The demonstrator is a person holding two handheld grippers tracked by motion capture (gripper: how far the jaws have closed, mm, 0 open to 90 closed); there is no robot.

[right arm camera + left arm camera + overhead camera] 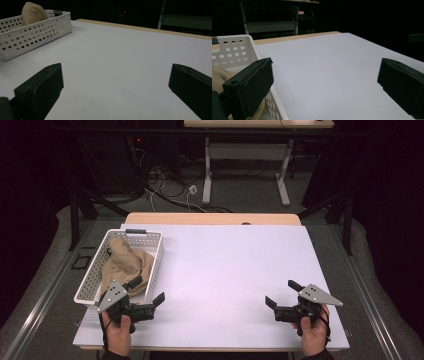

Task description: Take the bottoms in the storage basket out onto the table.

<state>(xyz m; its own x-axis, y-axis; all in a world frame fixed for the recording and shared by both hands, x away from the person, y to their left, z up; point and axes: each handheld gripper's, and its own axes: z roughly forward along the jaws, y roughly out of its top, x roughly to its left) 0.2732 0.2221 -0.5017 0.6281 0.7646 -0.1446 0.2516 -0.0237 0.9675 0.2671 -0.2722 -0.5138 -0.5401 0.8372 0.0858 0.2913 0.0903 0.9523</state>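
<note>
A person holds a set of tongs in each hand over a white tabletop (235, 270); the left tongs (148, 291) stand spread wide at the near-left corner, one jaw over the near end of a white perforated basket (150, 240), the other out over bare tabletop; the right tongs (281, 294) hover equally released near the near-right corner, well apart from anything. In the basket, along the left edge of the tabletop, lies a tan cloth (125, 262), bunched and heaped, one fold rising above the rim at the far end, as the right gripper view shows (32, 11); the left gripper view catches a strip of it just behind the near jaw, against the basket wall (237, 51).

The cloth looks soft and light, with no stiffness to speak of; it would likely sag, trail and unfold once lifted rather than keep its shape; nothing about it appears fragile or slippery, though a shallow pinch on one thin layer could slide off. The raised fold or the thick bunch nearest the left tongs seems the surest place to bite, with several layers gathered between the jaws; the light basket may shift or tip if the cloth snags on its rim.
</note>
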